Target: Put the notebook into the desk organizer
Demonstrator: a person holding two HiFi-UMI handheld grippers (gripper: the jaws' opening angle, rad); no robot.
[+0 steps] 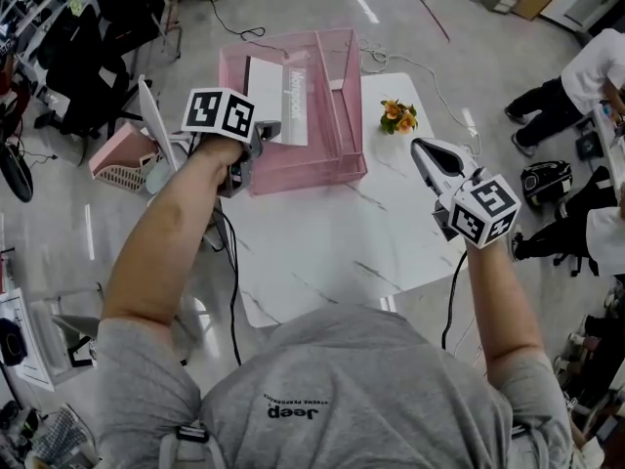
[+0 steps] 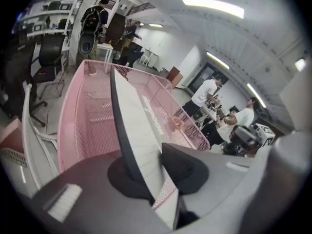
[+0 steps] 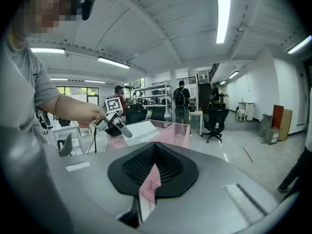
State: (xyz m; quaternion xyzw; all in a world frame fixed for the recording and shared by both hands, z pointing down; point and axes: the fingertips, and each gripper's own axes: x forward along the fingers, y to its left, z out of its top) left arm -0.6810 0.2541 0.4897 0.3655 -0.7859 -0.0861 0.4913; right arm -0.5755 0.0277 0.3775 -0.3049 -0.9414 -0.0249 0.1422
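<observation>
Room: open workshop, grey floor [image 1: 410, 8], black chairs [image 1: 88, 57] off to the left, people [image 1: 576, 86] along the right edge.
Surface: white, marble-veined surface [image 1: 322, 252] right below the head camera, and the person leans over its near edge.
Desk organizer: pink mesh desk organizer [image 1: 347, 106] sits at the far left part of the surface, open top, inner walls splitting it into compartments.
Notebook: pale notebook [image 1: 278, 101] with a dark spine is up on edge and tilted, and it's down between the pink mesh walls, in the left-to-middle part of the organizer. Whether its far edge touches the bottom, I cannot tell.
Left tool: left tool [image 1: 266, 133] is at the organizer's near left corner, pads pinching the notebook's near edge from both sides. Firm hold, right there in the left gripper view.
Right tool: right tool [image 1: 422, 152] hovers over the right side of the surface, well apart from the organizer, jaws pressed together with nothing between them.
Flowers: small orange flowers [image 1: 398, 116] rest on the surface just beside the organizer's right wall.
Floor item: pink basket [image 1: 117, 159] lies on the floor to the left of the surface.
</observation>
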